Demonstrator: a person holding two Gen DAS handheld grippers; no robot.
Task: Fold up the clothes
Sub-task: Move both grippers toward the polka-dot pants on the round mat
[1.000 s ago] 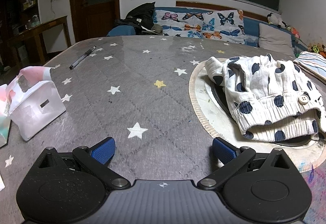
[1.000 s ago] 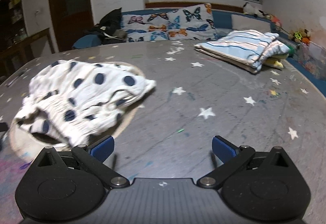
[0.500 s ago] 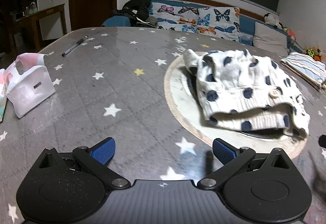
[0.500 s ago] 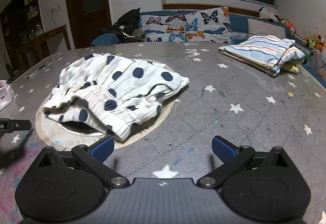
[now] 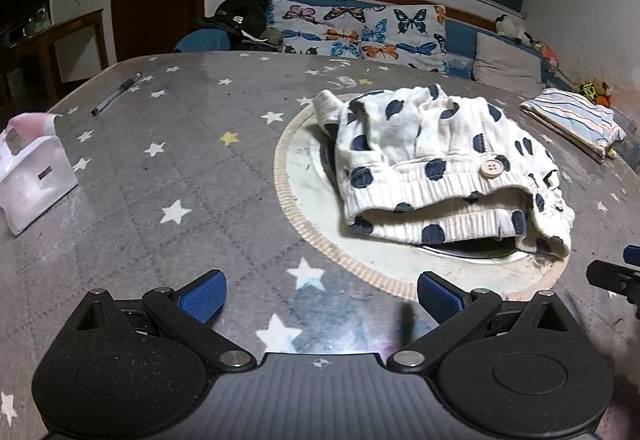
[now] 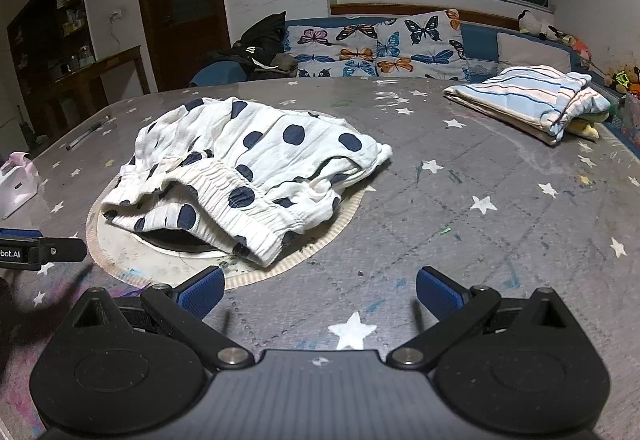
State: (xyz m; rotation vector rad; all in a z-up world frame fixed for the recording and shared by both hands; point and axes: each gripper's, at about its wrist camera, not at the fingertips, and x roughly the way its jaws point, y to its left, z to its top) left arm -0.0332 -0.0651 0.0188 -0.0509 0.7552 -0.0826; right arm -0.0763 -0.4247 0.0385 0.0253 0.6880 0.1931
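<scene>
The left gripper (image 5: 320, 290) is held low over the desk (image 5: 192, 176), jaws spread and empty. Ahead and to its right, the polka-dot shorts (image 5: 440, 168) are seen crumpled on a round mat (image 5: 292, 200); light, limp cotton is judged, best pinched at the elastic waistband (image 6: 240, 208). The right gripper (image 6: 318, 288) is likewise parted, with the shorts ahead-left.

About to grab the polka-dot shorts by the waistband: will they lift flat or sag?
The polka-dot shorts lie rumpled and thin, so they will probably droop from one pinch. The ribbed waistband looks thicker, likely a firmer hold. Both tongs, left and right, are open; lifting two corners should keep them flatter.
</scene>
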